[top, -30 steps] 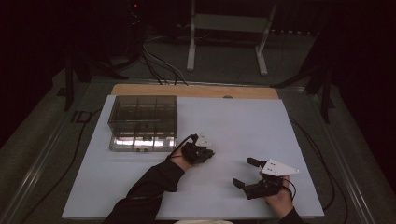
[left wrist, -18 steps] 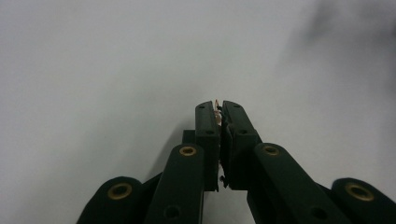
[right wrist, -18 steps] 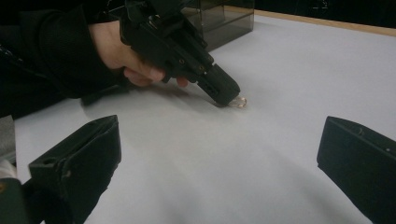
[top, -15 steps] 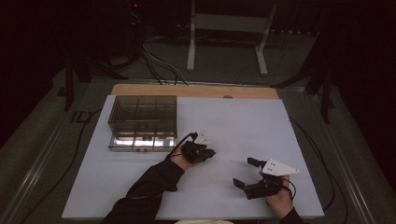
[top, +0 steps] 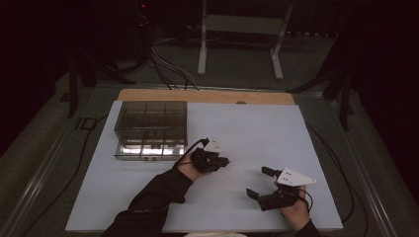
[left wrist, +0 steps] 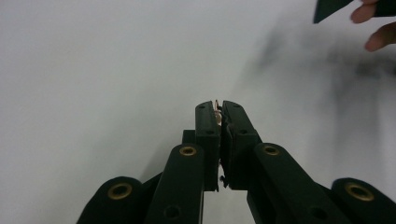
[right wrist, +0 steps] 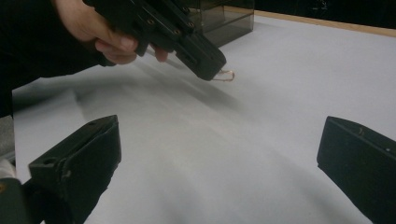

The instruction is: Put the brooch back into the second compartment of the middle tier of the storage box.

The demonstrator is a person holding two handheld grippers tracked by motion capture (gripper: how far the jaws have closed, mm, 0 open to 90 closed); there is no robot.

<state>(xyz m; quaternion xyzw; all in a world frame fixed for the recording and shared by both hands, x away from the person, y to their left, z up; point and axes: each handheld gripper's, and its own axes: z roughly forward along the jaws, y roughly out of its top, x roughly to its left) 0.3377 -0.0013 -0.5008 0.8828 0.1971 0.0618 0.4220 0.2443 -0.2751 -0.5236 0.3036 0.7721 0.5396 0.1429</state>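
My left gripper (top: 223,161) hovers just above the middle of the white mat (top: 247,128), tilted down toward the right. Its jaws are shut on a small, thin tan loop (right wrist: 225,75) that hangs from the tips. In the left gripper view the closed jaws of the left gripper (left wrist: 215,105) pinch a sliver of that loop (left wrist: 217,109). My right gripper (top: 260,182) rests low at the front right of the mat, jaws wide apart with nothing between them. The right gripper view looks between its own jaws (right wrist: 219,126) at the left gripper (right wrist: 210,63) and the hand holding it.
A clear plastic compartment box (top: 150,129) stands at the back left of the mat. A wooden strip (top: 207,96) runs along the table's far edge. Cables and a white stand (top: 237,29) lie on the floor beyond.
The left gripper has lifted slightly off the mat with the loop in its tips. The right gripper has stayed where it was.
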